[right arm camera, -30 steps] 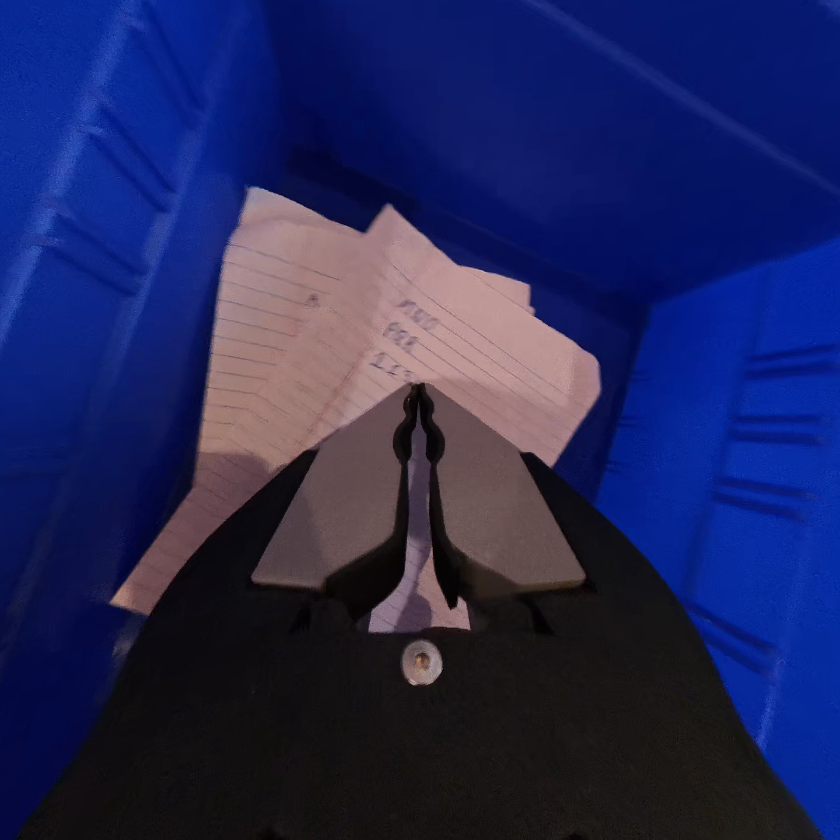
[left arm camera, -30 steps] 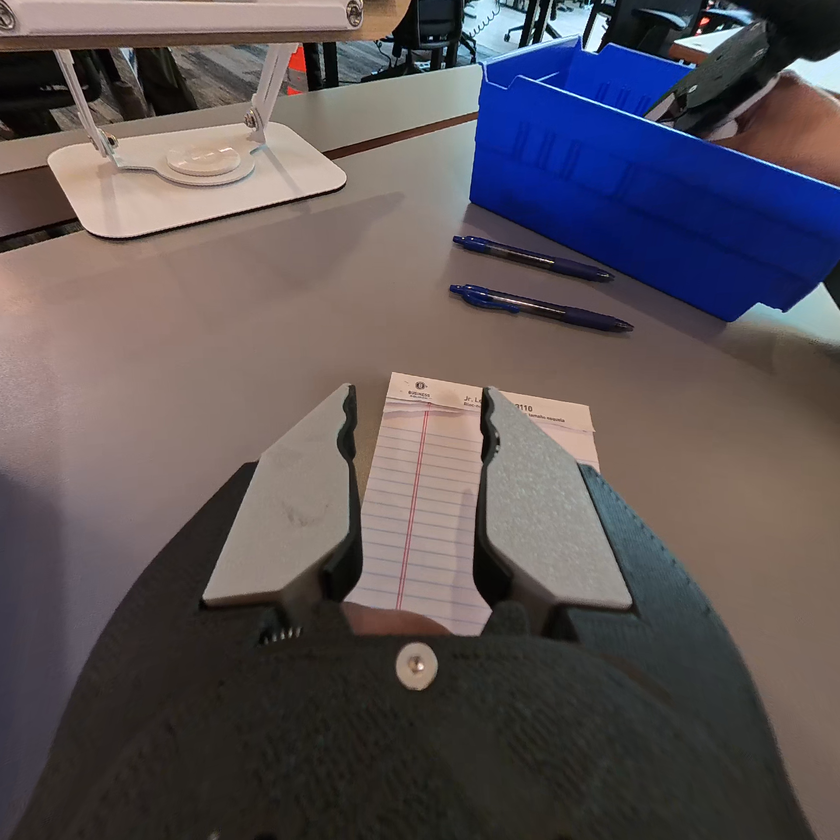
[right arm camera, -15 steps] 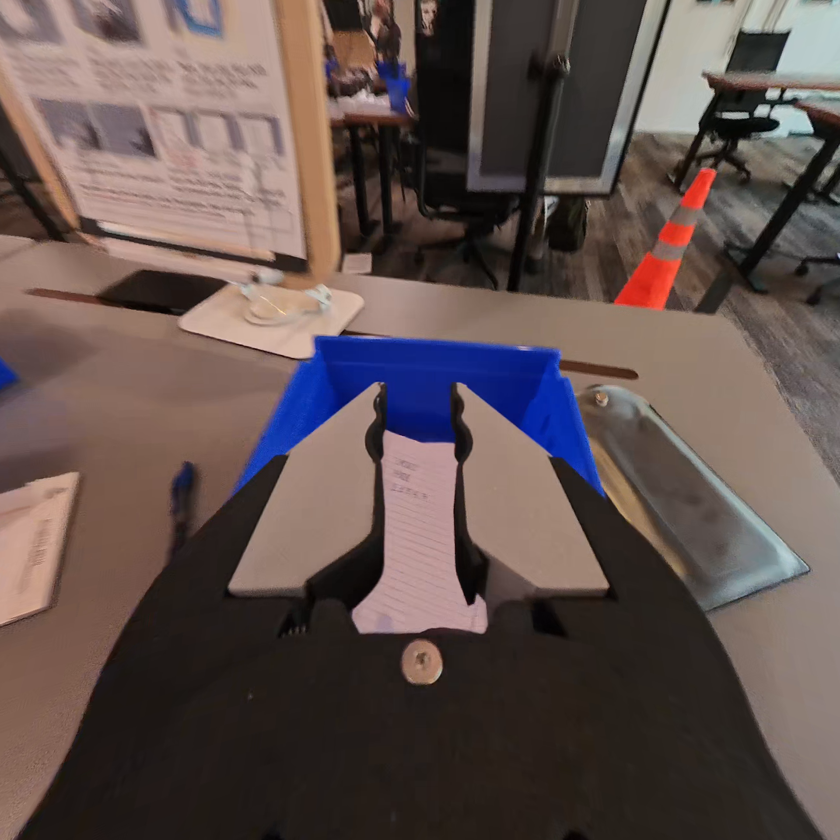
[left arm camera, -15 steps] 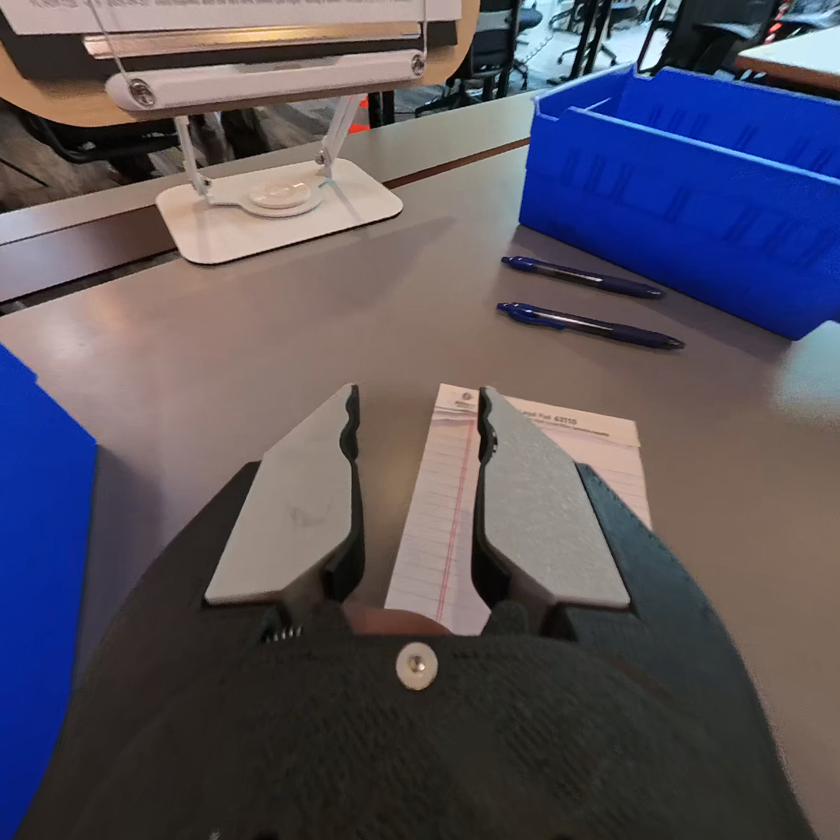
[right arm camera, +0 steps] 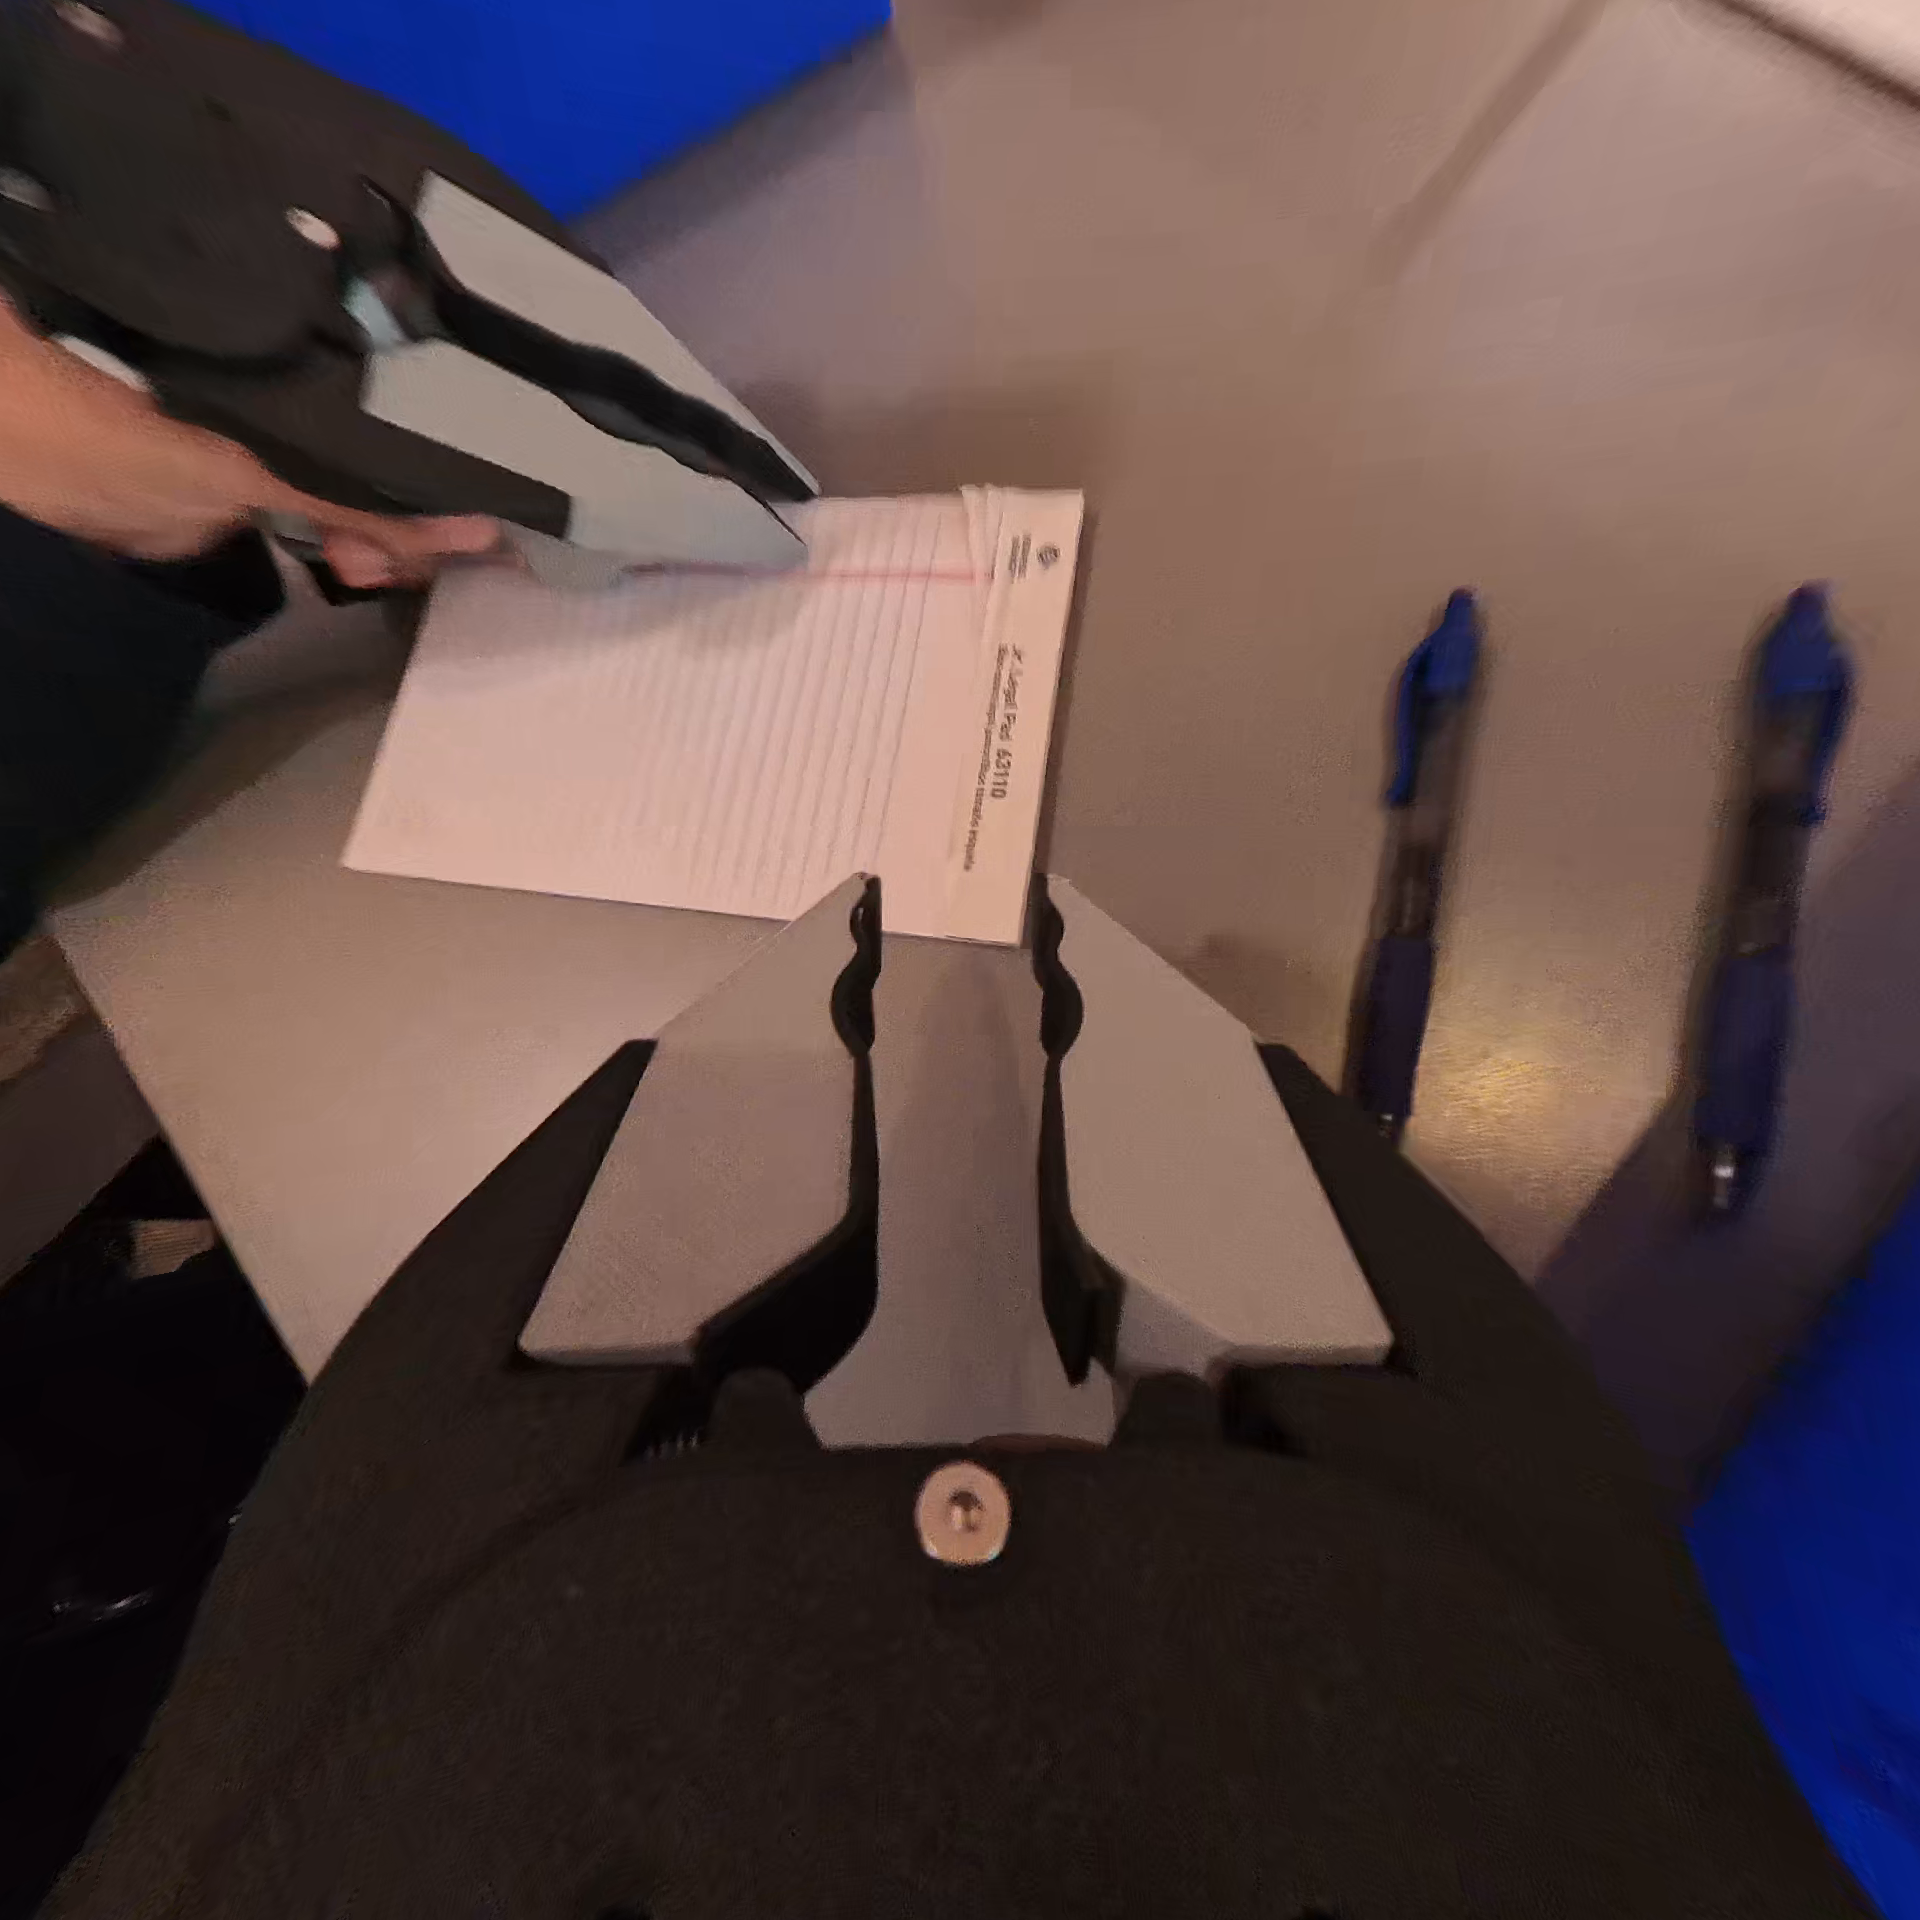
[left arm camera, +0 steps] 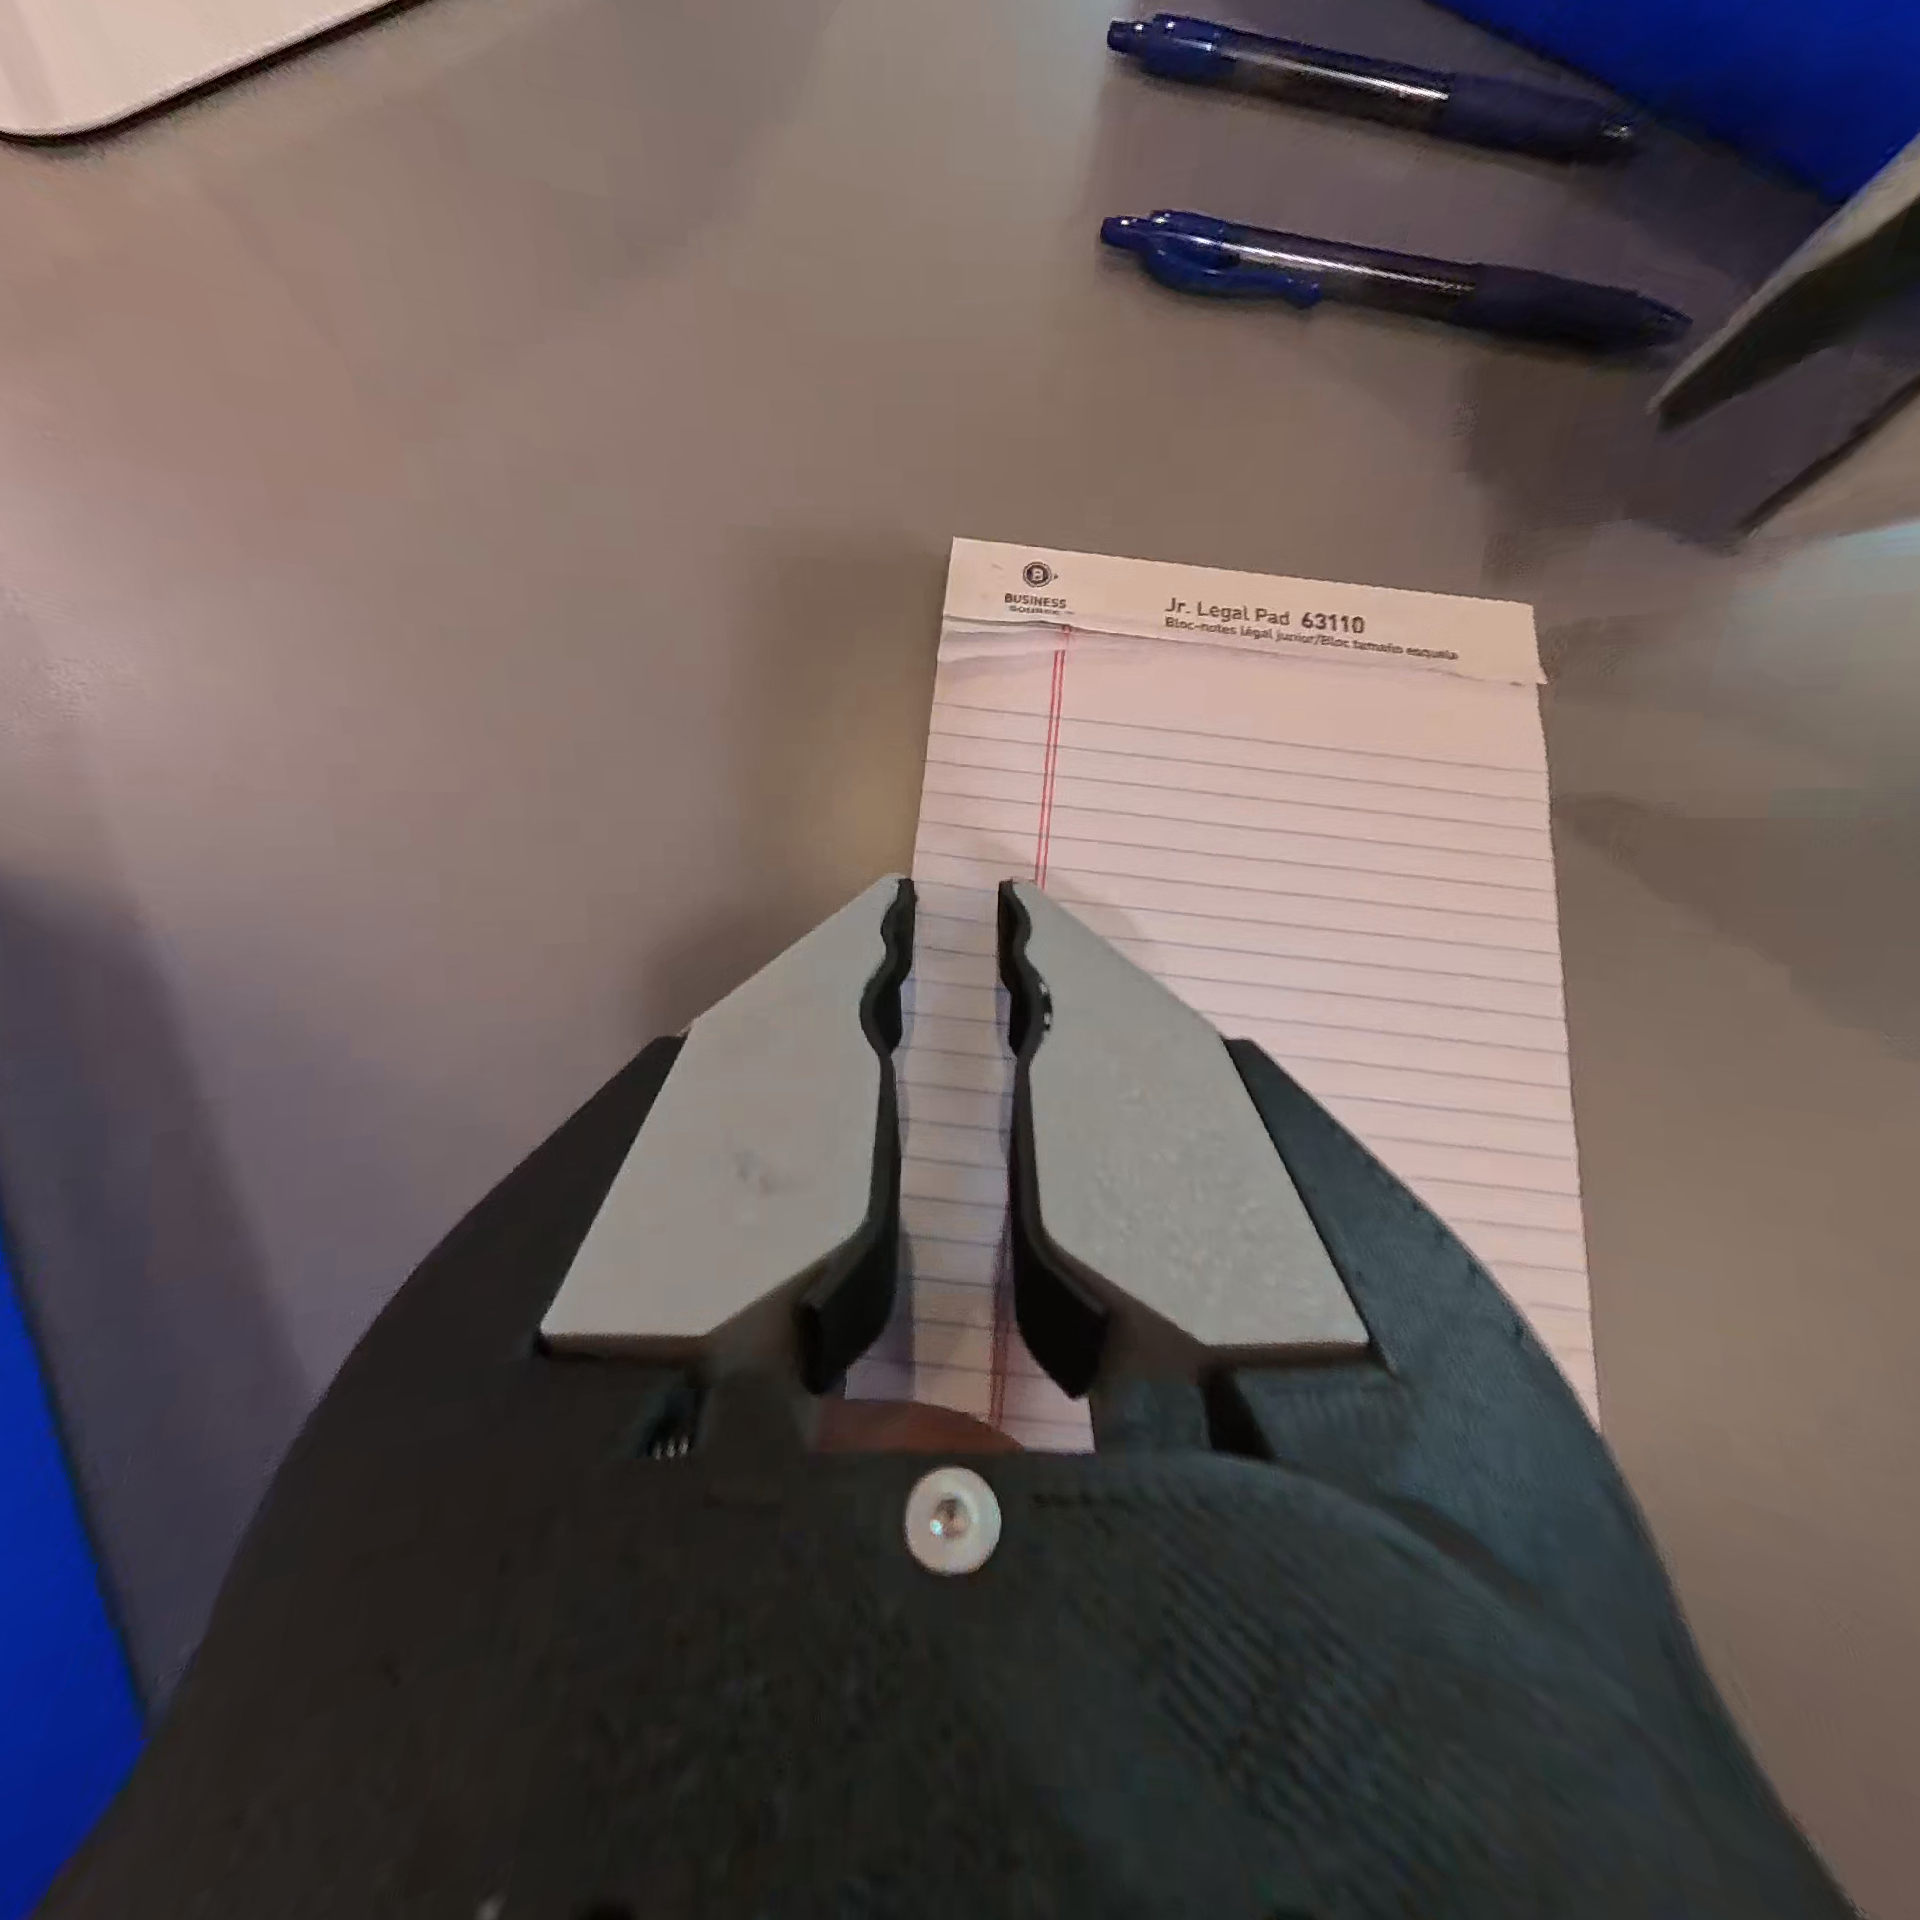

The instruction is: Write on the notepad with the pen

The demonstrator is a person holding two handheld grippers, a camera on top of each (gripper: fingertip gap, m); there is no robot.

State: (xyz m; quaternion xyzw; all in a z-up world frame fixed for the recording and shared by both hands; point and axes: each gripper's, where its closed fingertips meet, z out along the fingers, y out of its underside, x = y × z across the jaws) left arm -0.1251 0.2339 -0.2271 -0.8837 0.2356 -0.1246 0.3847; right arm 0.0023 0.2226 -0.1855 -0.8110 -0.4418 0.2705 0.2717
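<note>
left gripper (left arm camera: 956,894), jaws slightly apart and empty, hovers over the left margin of a lined legal pad (left arm camera: 1299,883) lying flat on the grey bench (left arm camera: 468,520), its long axis running away from that gripper. beyond, two blue pens (left arm camera: 1392,281) lie crosswise, tips pointing right. right gripper (right arm camera: 954,904), jaws spread, empty.

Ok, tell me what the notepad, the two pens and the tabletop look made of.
Notepad: matte white ruled paper, bound under a stiffer paper strip at the top; torn edges show below it.
Near pen and far pen: likely plastic, with a see-through glossy barrel, a blue clip and a darker, probably rubbery grip.
Tabletop: smooth grey surface with a soft sheen, perhaps laminate.
</note>
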